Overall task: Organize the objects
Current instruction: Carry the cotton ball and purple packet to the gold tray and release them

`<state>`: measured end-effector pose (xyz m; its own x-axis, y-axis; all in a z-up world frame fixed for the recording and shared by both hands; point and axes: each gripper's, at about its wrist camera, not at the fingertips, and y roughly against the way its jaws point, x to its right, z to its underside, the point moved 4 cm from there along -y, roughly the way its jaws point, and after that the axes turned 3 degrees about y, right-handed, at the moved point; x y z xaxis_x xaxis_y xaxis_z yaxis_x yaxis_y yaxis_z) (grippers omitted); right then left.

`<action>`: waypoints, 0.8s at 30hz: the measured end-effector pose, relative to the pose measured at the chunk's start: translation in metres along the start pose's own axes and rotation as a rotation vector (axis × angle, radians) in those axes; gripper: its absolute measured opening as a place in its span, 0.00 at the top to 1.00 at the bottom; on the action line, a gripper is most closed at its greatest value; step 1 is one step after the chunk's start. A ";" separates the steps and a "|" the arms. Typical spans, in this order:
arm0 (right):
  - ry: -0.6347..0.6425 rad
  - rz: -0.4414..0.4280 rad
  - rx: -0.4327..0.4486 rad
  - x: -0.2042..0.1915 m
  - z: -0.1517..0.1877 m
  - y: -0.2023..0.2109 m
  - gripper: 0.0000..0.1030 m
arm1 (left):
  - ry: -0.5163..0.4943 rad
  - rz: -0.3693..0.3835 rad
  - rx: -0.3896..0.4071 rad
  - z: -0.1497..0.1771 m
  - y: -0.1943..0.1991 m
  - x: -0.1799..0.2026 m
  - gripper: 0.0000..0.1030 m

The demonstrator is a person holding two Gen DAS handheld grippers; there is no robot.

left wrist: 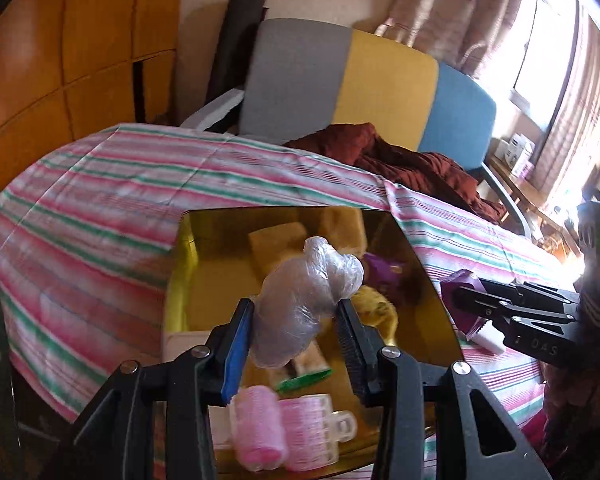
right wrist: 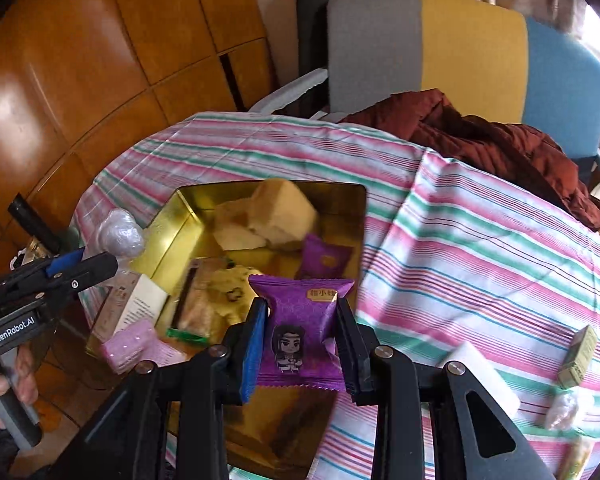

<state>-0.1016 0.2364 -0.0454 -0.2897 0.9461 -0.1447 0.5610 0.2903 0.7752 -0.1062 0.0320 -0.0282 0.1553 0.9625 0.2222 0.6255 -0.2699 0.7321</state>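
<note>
Your left gripper (left wrist: 296,320) holds the plastic wad (left wrist: 306,300) over the tin (right wrist: 180,216), left side. Your right gripper (right wrist: 302,334) holds the snack packet (right wrist: 300,328) above its near right edge. Eraser (right wrist: 480,376) and small box (right wrist: 578,358) lie on the tablecloth (right wrist: 480,248), right. Chair (right wrist: 440,48) sits far.

Crumpled clear bag (left wrist: 306,300) and purple packet (right wrist: 300,332) — both above gold tin (right wrist: 172,216).

In the gold tin (right wrist: 172,220), the green-edged packet (right wrist: 196,312) is motion-blurred and its label unreadable. The purple snack packet (right wrist: 300,332) hides the tin's floor behind it. Right of the tin, a pale wrapped item (right wrist: 580,456) is cut off by the edge.
</note>
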 end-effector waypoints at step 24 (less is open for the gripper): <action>-0.059 0.011 -0.006 -0.024 -0.041 -0.036 0.37 | 0.108 -0.020 0.010 -0.011 -0.017 -0.049 0.46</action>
<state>-0.1465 0.1972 -0.0441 -0.2366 0.9563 -0.1720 0.5593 0.2788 0.7807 -0.1332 -0.0108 -0.0446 0.0602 0.9592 0.2761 0.6351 -0.2502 0.7307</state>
